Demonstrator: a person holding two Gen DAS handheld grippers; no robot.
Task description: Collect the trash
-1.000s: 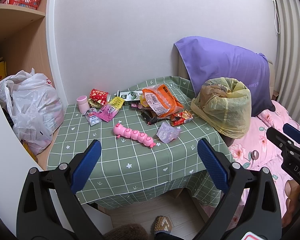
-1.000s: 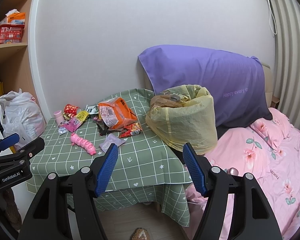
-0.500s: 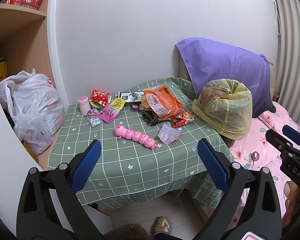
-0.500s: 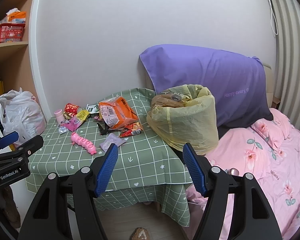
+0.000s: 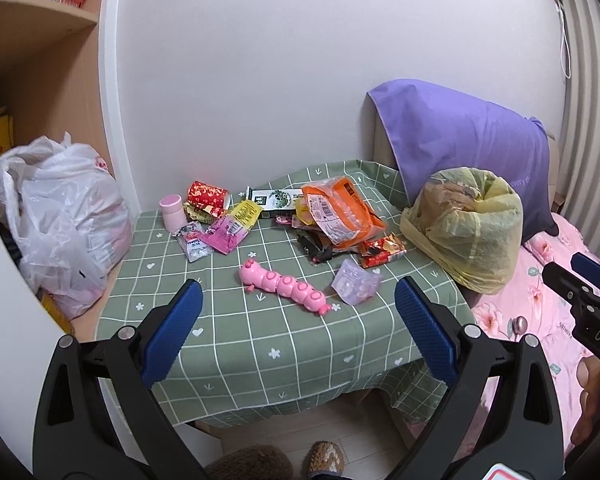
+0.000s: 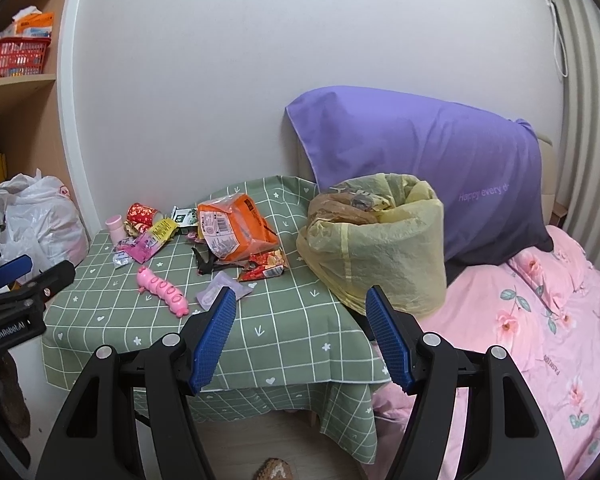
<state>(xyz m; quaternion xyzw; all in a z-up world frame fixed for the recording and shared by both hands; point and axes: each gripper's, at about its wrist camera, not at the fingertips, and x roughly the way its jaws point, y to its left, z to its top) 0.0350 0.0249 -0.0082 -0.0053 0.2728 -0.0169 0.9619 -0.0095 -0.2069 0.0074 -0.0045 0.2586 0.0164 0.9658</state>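
Wrappers lie scattered on the green checked tablecloth [image 5: 284, 344]: an orange snack bag [image 5: 338, 212] [image 6: 236, 226], a red cup [image 5: 206, 194], pink and yellow packets [image 5: 230, 232], a red wrapper [image 5: 382, 252] and a clear purple packet [image 5: 356, 286]. A yellow trash bag [image 5: 466, 228] [image 6: 376, 240], open and partly full, stands at the table's right edge. My left gripper [image 5: 298, 328] is open, held short of the table's near edge. My right gripper [image 6: 300, 336] is open too, in front of the table's right corner, just below the bag.
A pink caterpillar toy [image 5: 284, 286] and a pink jar [image 5: 171, 212] sit among the wrappers. A white plastic bag [image 5: 60, 220] sits left of the table, under shelves. A purple pillow [image 6: 420, 160] and pink floral bedding [image 6: 540, 320] lie right. A slipper [image 5: 326, 456] shows below.
Both grippers have drifted slightly; the table and bag sit a little lower and further right in the left wrist view. Nothing was picked up.
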